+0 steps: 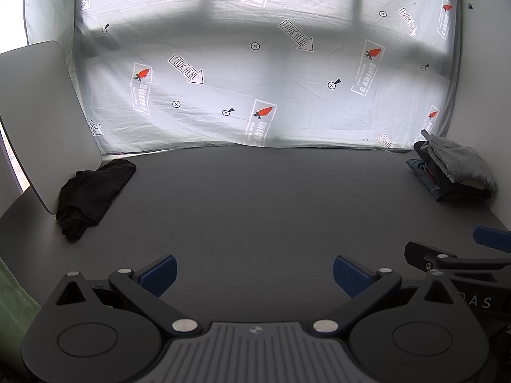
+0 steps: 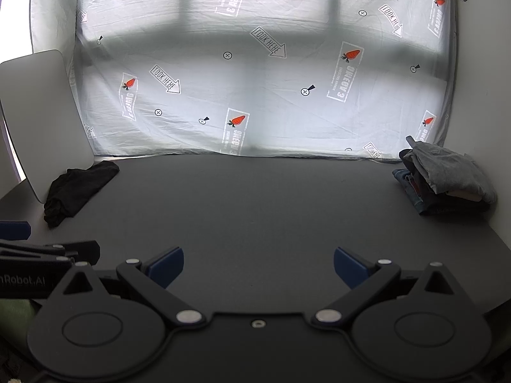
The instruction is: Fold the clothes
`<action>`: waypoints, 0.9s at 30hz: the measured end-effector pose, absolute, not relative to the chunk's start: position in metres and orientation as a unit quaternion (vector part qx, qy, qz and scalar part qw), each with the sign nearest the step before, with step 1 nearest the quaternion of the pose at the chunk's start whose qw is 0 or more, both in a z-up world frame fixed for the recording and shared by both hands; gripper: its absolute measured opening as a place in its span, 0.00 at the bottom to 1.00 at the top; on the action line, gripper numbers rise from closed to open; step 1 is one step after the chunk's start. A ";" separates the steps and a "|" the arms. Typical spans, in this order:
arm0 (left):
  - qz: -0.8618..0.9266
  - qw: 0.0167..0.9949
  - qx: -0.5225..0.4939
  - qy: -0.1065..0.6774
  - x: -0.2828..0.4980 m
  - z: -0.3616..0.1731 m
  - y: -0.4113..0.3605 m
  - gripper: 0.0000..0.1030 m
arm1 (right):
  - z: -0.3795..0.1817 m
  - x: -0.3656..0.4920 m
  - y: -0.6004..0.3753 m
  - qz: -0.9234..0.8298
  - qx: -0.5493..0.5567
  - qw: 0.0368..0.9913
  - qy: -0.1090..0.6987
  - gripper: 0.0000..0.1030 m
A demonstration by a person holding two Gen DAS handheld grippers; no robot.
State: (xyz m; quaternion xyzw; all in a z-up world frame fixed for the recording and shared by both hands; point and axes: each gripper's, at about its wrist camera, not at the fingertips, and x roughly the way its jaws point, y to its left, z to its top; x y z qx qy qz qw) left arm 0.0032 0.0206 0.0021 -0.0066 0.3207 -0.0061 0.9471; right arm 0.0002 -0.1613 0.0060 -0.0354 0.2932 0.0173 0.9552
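Both grippers, left [image 1: 254,274] and right [image 2: 258,268], gape wide, empty.

The desk [image 1: 255,198] has a smooth, matt dark-grey top, and the black garment [image 1: 92,194] lying on it is soft, dull cloth. The left claw [image 1: 254,276] and right claw [image 2: 258,268] are matt black plastic with shiny metal pivot pins and smooth blue pads [image 2: 167,266]; the backdrop sheet [image 1: 255,89] is thin, creased printed fabric

Crumpled black garment [image 1: 95,196], stacked clothes [image 1: 453,169]
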 end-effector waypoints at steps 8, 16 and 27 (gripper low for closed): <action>-0.007 0.947 -0.006 0.321 0.004 0.001 0.022 1.00 | 0.006 0.000 -0.162 0.017 -0.036 0.956 0.292 0.99; -0.007 0.947 -0.006 0.322 0.004 0.001 0.023 1.00 | 0.006 0.001 -0.161 0.018 -0.037 0.955 0.295 0.99; -0.019 0.941 -0.025 0.336 0.023 -0.008 0.014 1.00 | -0.001 0.011 -0.171 0.008 -0.040 0.950 0.310 0.99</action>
